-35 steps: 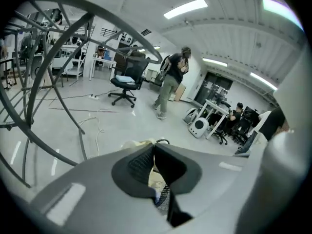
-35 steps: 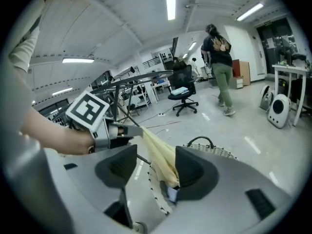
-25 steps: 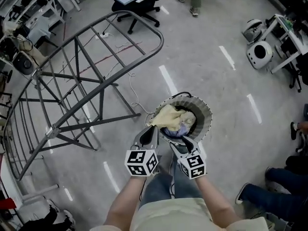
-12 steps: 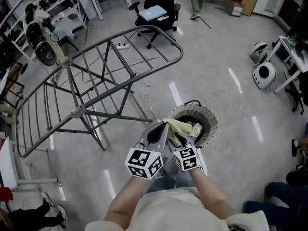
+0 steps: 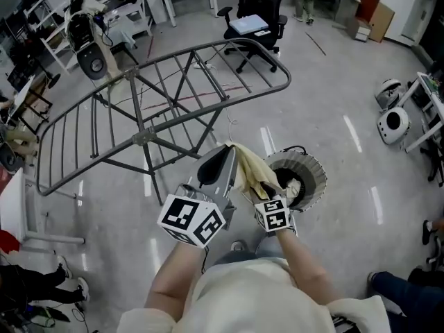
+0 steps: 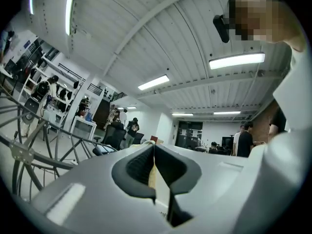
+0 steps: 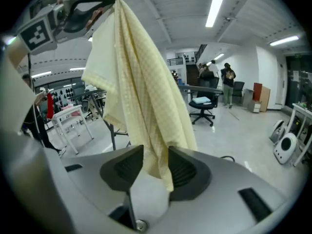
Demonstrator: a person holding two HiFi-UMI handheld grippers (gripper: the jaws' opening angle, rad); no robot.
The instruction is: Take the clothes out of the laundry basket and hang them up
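Note:
A pale yellow checked cloth [image 5: 248, 171] hangs above the round grey laundry basket [image 5: 313, 170]. My left gripper [image 5: 223, 159] is shut on its top edge, and a thin strip of the cloth [image 6: 152, 172] shows between the pads. The cloth [image 7: 141, 82] drapes down from the left gripper [image 7: 109, 4] into my right gripper [image 7: 156, 152]. The right gripper's jaws are closing with the lower folds between them. In the head view the right gripper [image 5: 266, 187] sits lower, beside the basket. More clothes [image 5: 293, 186] lie in the basket. The grey drying rack [image 5: 159, 106] stands to the left.
A black office chair [image 5: 253, 26] stands behind the rack. White round devices [image 5: 394, 123] sit on the floor at right. A speaker [image 5: 94, 61] and shelves are at far left. A cable [image 5: 229, 127] runs along the floor. People's legs show at both lower corners.
Both grippers have lifted the yellow cloth up out of the basket, the left one higher and nearer the rack. The right gripper's jaws have narrowed around the hanging cloth.

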